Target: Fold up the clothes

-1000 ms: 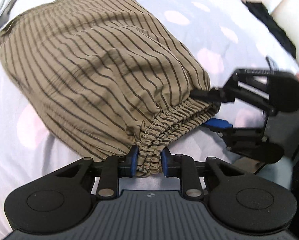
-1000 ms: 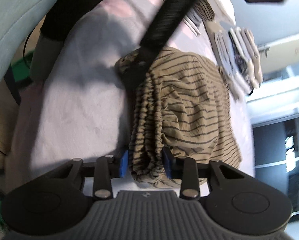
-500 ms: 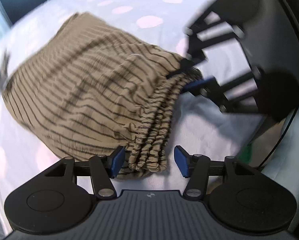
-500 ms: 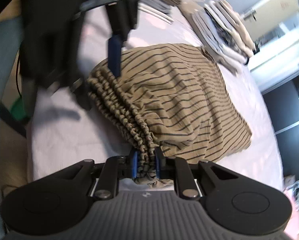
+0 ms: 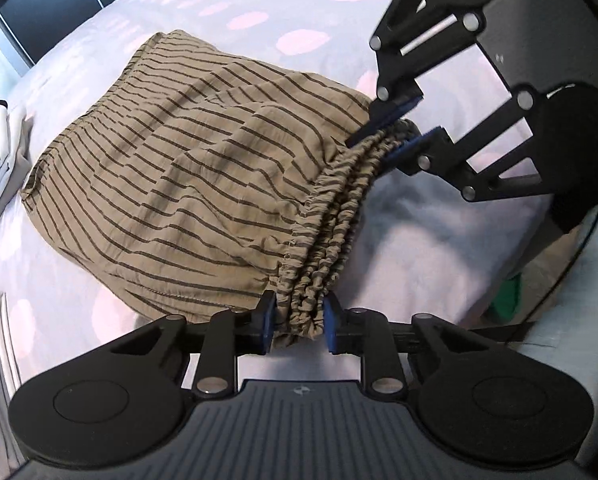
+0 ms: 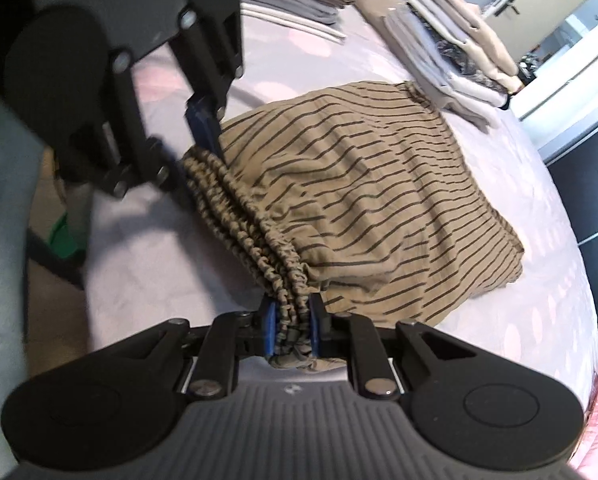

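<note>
**Striped shorts, held at both ends of the waistband**

Item: olive shorts with dark stripes (image 5: pixel 203 184), already doubled over, the body lying on the bed (image 5: pixel 419 240), waistband nearest the bed's edge.

Waistband (image 5: pixel 331 216): gathered elastic, several layers stacked. Pinched at its two ends, so it runs as one fairly straight line between the grippers; this likely keeps the layers aligned for the next fold.

Left gripper (image 5: pixel 297 322): fingers closing narrow on the near end of the band, cloth bunched between the blue pads. Also seen in the right view (image 6: pixel 197 140).

Right gripper (image 6: pixel 292 328): fingers narrow, clamped on the opposite end, cloth squeezed between the pads. Also seen in the left view (image 5: pixel 391 132).

Surroundings: bedsheet pale with pink spots. Stacks of folded laundry (image 6: pixel 455 64) sit further up the bed, well apart from the shorts, probably finished pieces. A green object (image 5: pixel 507 300) lies below the bed's edge; unidentified.
</note>
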